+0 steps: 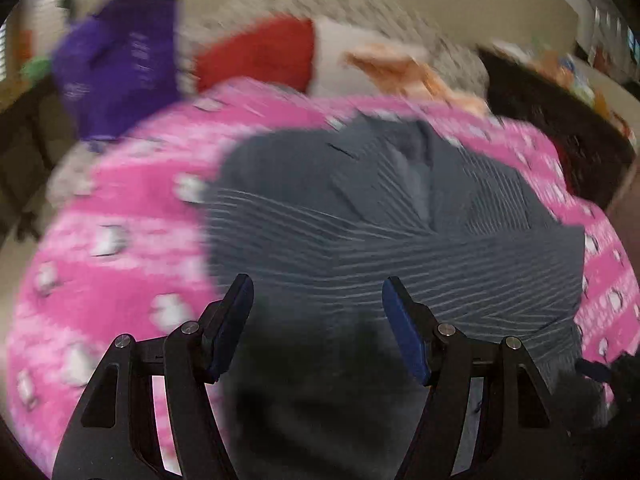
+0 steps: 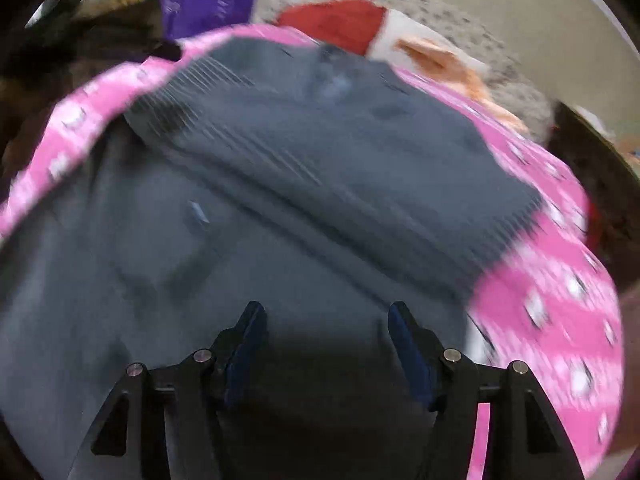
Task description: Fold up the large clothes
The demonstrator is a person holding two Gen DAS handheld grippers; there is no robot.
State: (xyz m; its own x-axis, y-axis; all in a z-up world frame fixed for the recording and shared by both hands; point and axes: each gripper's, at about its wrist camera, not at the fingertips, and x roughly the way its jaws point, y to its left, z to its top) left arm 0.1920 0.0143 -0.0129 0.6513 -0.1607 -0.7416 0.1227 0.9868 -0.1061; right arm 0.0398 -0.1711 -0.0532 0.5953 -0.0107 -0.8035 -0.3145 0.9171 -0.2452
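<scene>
A dark grey ribbed garment lies partly folded on a pink patterned blanket. In the left wrist view my left gripper hangs just above the garment's near part, jaws open, nothing between the blue pads. In the right wrist view the same grey garment fills most of the picture, with a folded ribbed layer across its far half. My right gripper stands open above its smooth near part, holding nothing. Both pictures are blurred by motion.
Beyond the pink blanket lie a purple cloth, a red cloth and an orange and white cloth on a speckled grey cover. A dark object sits at the right.
</scene>
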